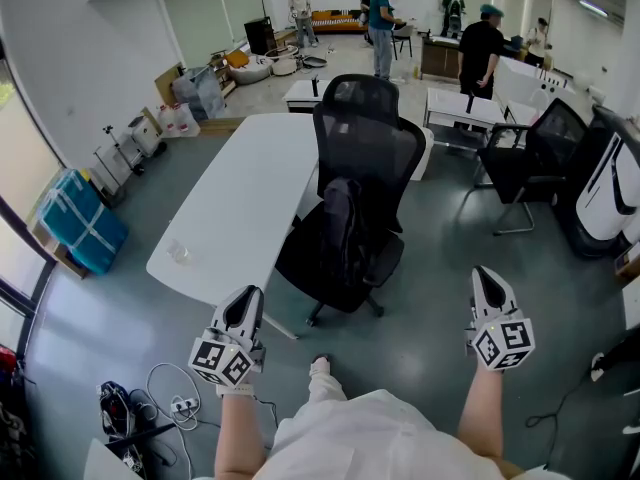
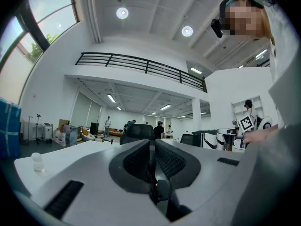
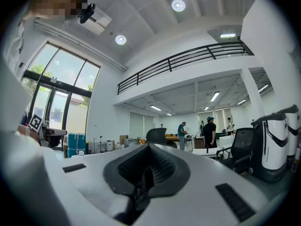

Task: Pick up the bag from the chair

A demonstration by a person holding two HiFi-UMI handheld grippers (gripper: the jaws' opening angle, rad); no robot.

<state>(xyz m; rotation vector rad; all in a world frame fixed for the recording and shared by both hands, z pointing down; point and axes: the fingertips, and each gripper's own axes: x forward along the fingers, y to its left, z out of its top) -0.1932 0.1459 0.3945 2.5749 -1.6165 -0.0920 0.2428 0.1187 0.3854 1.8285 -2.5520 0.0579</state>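
- The bag is dark and stands upright on the seat of the black chair, leaning against its backrest. The chair is just beside the white table.
- The left gripper has its jaws pressed together with nothing between them. The right gripper is likewise closed and empty. Both are held level, one on each side of the person's body, well apart from the bag.
- The pick-up looks not yet begun. Closed jaws would only poke the bag, so they need to open before they reach it, or the bag may be knocked over on the seat.
- The bag is nearly the same colour as the chair, so a strap or handle is hard to make out from here. A grab at plain fabric could slip off.
- The chair appears to stand on a wheeled base. A push on the bag could roll or swivel it away, or into the table edge.
- A strap might catch on the seat or backrest during the lift and drag the chair along.
- Cables lie on the floor at the person's left, a trip risk when stepping forward.
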